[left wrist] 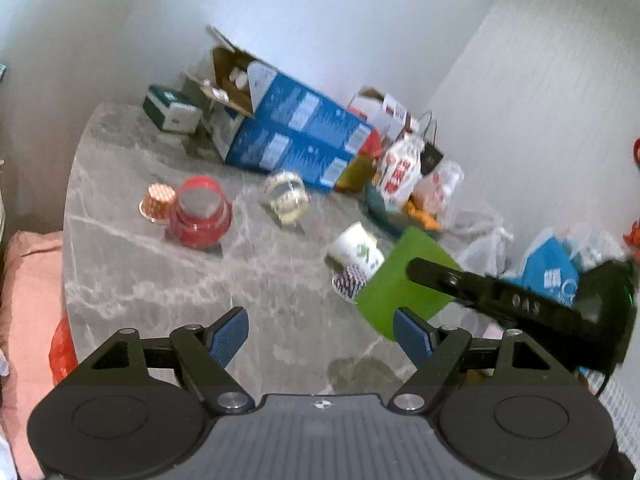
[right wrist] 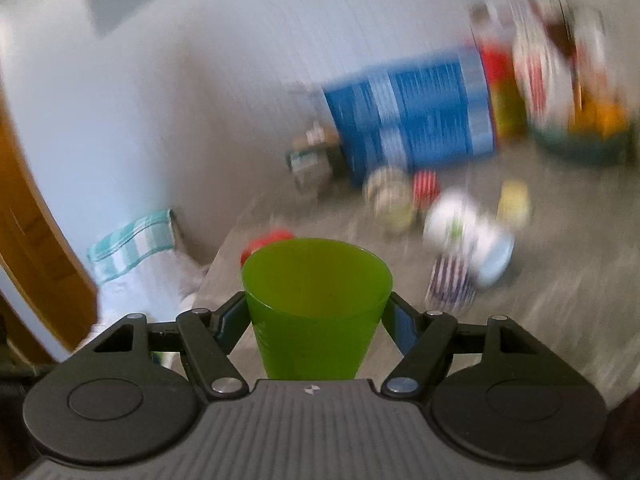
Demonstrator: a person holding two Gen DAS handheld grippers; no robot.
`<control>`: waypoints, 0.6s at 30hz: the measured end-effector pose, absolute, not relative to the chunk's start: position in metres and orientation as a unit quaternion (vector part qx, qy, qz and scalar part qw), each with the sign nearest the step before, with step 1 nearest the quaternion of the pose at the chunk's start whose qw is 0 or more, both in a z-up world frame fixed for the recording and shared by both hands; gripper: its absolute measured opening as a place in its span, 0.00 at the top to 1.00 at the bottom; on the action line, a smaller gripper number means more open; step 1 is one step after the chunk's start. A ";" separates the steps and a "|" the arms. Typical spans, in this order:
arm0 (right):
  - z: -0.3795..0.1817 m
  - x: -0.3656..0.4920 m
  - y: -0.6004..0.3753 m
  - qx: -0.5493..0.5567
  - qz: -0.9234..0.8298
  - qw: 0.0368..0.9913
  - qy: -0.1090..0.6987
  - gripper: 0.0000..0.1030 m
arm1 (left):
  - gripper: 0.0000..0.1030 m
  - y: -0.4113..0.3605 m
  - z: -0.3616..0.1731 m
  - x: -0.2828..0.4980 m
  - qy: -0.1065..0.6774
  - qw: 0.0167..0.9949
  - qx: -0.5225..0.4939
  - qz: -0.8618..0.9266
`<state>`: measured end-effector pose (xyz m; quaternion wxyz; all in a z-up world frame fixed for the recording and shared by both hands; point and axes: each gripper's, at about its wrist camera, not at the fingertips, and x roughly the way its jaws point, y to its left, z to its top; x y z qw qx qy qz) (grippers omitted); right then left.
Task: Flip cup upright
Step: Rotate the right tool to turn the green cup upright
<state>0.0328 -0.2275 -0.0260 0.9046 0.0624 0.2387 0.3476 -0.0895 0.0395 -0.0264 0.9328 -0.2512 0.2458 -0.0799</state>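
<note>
The green cup (right wrist: 316, 304) sits clamped between the fingers of the right hand-held gripper (right wrist: 316, 320), held above the grey marble tabletop (left wrist: 160, 280), its long axis along the fingers and its wide end pointing away from the camera. The left hand-held gripper (left wrist: 320, 338) hovers over the tabletop, its blue pads (left wrist: 228, 338) spread apart and holding nothing.

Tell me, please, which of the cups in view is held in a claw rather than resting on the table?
The green cup, clamped in the right claw; the white cup and red cup rest on the table.
</note>
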 end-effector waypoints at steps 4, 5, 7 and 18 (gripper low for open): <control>-0.023 0.012 -0.225 -0.011 0.338 0.931 0.136 0.29 | 0.20 0.041 -0.024 -0.095 0.215 0.939 -0.253 -0.090; -0.025 0.009 -0.223 -0.026 0.339 0.933 0.120 0.29 | 0.20 0.041 -0.023 -0.095 0.211 0.941 -0.250 -0.091; -0.031 0.006 -0.223 -0.043 0.344 0.933 0.096 0.29 | 0.20 0.039 -0.022 -0.097 0.205 0.944 -0.242 -0.089; -0.092 0.001 -0.214 -0.043 0.352 0.934 0.037 0.30 | 0.20 0.038 -0.037 -0.088 0.205 0.939 -0.259 -0.095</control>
